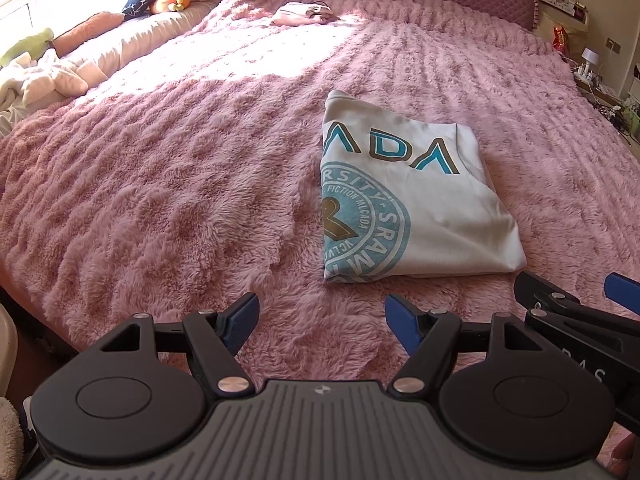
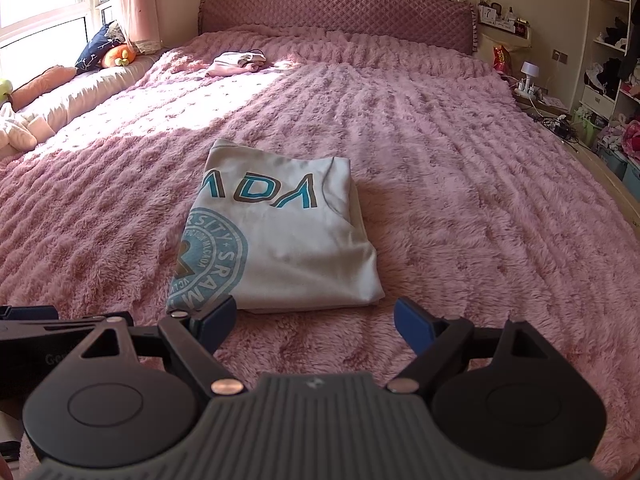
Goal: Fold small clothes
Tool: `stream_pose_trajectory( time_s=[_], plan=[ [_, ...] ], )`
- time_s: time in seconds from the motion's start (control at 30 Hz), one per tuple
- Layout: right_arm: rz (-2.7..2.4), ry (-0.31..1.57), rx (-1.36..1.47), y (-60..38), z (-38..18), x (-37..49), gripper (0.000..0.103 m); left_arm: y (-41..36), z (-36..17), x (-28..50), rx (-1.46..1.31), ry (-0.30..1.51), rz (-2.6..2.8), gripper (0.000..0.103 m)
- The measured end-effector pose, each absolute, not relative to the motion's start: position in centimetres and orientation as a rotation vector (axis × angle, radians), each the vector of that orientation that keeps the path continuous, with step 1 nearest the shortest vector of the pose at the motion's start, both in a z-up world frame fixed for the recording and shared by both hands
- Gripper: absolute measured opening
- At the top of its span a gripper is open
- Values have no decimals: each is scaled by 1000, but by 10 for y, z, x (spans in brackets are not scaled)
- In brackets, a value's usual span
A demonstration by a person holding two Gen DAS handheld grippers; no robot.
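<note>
A white T-shirt (image 1: 412,200) with teal lettering and a round teal print lies folded into a compact rectangle on the pink fluffy bedspread (image 1: 180,184). My left gripper (image 1: 322,320) hovers open just short of the shirt's near edge, slightly to its left, nothing between its blue pads. In the right wrist view the same shirt (image 2: 280,236) lies straight ahead, and my right gripper (image 2: 314,322) is open at its near edge, empty. The right gripper's black frame (image 1: 576,312) shows at the left view's right edge. Part of the left gripper (image 2: 36,320) shows at the right view's left edge.
A small pile of pale folded clothes (image 2: 238,62) rests far up the bed near the quilted headboard (image 2: 340,16). Cushions and soft toys (image 2: 112,54) line the window side at left. A nightstand with a lamp (image 2: 530,74) and cluttered shelves (image 2: 612,80) stand to the right.
</note>
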State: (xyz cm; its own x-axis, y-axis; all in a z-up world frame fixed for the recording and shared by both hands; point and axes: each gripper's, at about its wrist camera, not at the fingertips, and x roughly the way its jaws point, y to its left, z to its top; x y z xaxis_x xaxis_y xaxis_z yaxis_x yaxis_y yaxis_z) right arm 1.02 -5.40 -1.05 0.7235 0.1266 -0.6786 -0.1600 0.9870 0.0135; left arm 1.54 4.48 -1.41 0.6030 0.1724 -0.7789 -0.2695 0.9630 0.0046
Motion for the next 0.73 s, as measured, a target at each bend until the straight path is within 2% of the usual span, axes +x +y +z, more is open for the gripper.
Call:
stream_pose_trajectory(
  time_s=[0.73],
  plan=[
    [145, 761, -55, -52, -15, 13, 82, 42, -21, 18, -120, 899, 255, 82]
  ],
)
